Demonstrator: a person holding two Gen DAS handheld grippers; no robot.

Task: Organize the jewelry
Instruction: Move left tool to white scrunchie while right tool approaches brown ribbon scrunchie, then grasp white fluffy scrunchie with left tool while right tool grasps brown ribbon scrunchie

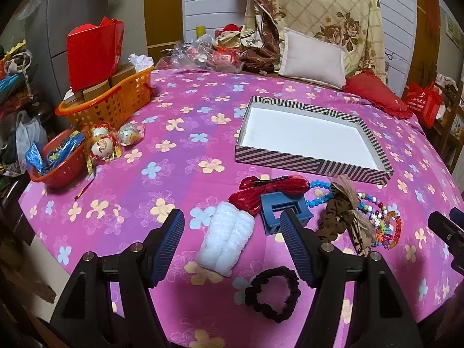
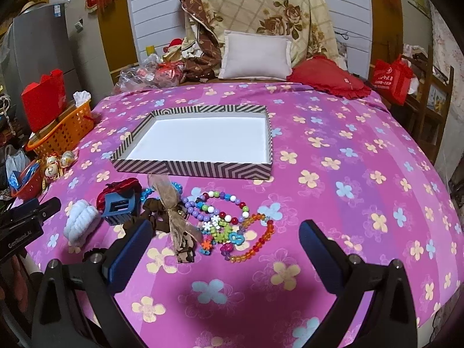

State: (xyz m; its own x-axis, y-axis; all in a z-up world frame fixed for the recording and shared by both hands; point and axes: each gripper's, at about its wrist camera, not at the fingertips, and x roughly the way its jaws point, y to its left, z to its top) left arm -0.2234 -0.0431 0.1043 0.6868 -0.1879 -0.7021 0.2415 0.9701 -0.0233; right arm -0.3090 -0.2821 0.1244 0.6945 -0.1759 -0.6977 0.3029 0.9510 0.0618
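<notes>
A striped box (image 1: 278, 163) (image 2: 191, 169) with a white empty floor lies on the pink flowered cloth. In front of it lie a white fluffy scrunchie (image 1: 224, 239) (image 2: 79, 221), a red bow clip (image 1: 262, 190), a blue claw clip (image 1: 279, 208) (image 2: 119, 207), a brown scrunchie with a gauze bow (image 1: 339, 217) (image 2: 171, 211), coloured bead bracelets (image 1: 382, 220) (image 2: 229, 223) and a black scrunchie (image 1: 272, 293). My left gripper (image 1: 232, 217) is open and empty above the white scrunchie. My right gripper (image 2: 226, 229) is open and empty, just short of the bracelets.
An orange basket (image 1: 116, 104) with boxes and a red bag (image 1: 91, 55) stands at the far left, a red bowl (image 1: 58, 162) and wrapped balls (image 1: 104, 145) near it. A pillow (image 2: 255, 56) and red cushion (image 2: 327, 78) lie behind the cloth.
</notes>
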